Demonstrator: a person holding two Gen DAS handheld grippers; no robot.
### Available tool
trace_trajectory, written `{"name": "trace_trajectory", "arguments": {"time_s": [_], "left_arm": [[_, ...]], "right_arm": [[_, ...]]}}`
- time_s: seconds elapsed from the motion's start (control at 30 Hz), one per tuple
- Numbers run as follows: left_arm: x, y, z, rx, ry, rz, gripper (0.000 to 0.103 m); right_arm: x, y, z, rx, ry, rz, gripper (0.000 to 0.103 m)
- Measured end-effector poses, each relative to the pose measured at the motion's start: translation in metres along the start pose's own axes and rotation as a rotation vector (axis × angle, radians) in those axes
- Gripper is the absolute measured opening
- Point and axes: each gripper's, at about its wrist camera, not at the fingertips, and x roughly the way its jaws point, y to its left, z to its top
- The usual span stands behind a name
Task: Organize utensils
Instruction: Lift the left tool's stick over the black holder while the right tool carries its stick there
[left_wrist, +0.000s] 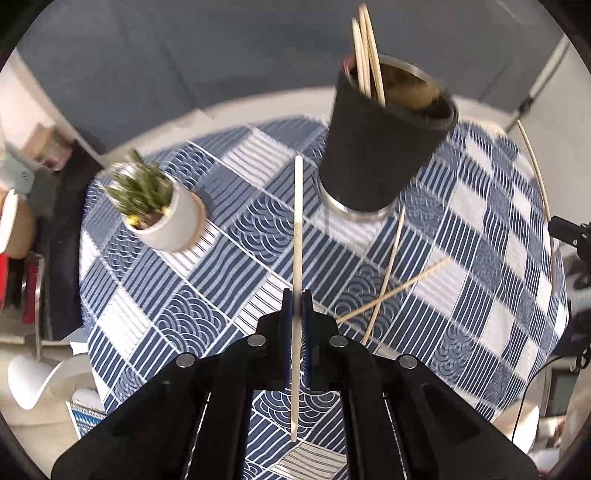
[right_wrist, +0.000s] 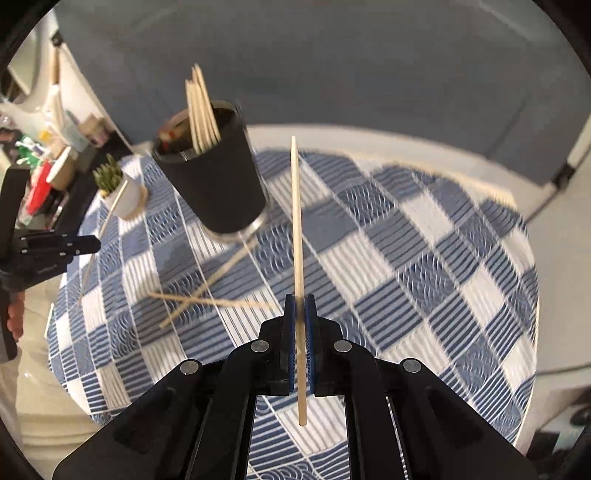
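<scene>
The left gripper (left_wrist: 296, 297) pinches a pale chopstick (left_wrist: 297, 221) upright above the checked tablecloth (left_wrist: 480, 295) — a potted plant (left_wrist: 159, 210) to its left, the black holder (left_wrist: 384, 147) with several chopsticks (left_wrist: 364, 55) to its right. Two crossed chopsticks (left_wrist: 388, 291) lie on the cloth beside the holder — the right gripper (right_wrist: 300, 301) is likewise clamped on its own chopstick (right_wrist: 297, 229)

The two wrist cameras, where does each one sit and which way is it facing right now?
Left wrist: on the left gripper, looking forward and down over the blue-and-white checked tablecloth; own fingers clamp a pale wooden chopstick.
Right wrist: on the right gripper, facing the same table; own fingers clamp another wooden chopstick, with the left gripper at its left edge.
Shared: black cylindrical utensil holder, two crossed loose chopsticks, white potted plant.
</scene>
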Motion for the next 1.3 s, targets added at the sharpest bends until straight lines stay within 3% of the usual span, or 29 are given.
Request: {"name": "trace_trajectory", "arguments": {"time_s": [0.4,0.57,0.7,0.8,0.9,1.03,1.3], "left_arm": [[-0.083,-0.018,0.030,-0.075,-0.229,-0.016,0.005],[-0.114,-0.022,0.060,-0.103,-0.347,-0.054,0.005],[-0.133,-0.027,0.081,-0.105,-0.467,-0.103,0.005],[-0.142,-0.025,0.093,-0.130,-0.591,-0.191,0.005],[-0.144,-0.022,0.101,-0.149,-0.699,-0.271,0.005],[-0.130,-0.021,0.102,-0.163,-0.829,-0.311,0.005],[-0.073,-0.013,0.100,-0.222,-0.909,-0.393,0.005]], "right_arm": [[-0.063,0.040,0.059,-0.147,-0.185,0.052,0.005],[-0.077,0.052,0.092,-0.163,-0.273,0.127,0.005],[-0.086,0.053,0.116,-0.183,-0.402,0.284,0.005],[-0.088,0.050,0.130,-0.197,-0.511,0.349,0.005],[-0.089,0.045,0.138,-0.215,-0.614,0.407,0.005],[-0.086,0.038,0.140,-0.250,-0.737,0.471,0.005],[-0.047,0.025,0.147,-0.245,-0.801,0.571,0.005]]}}
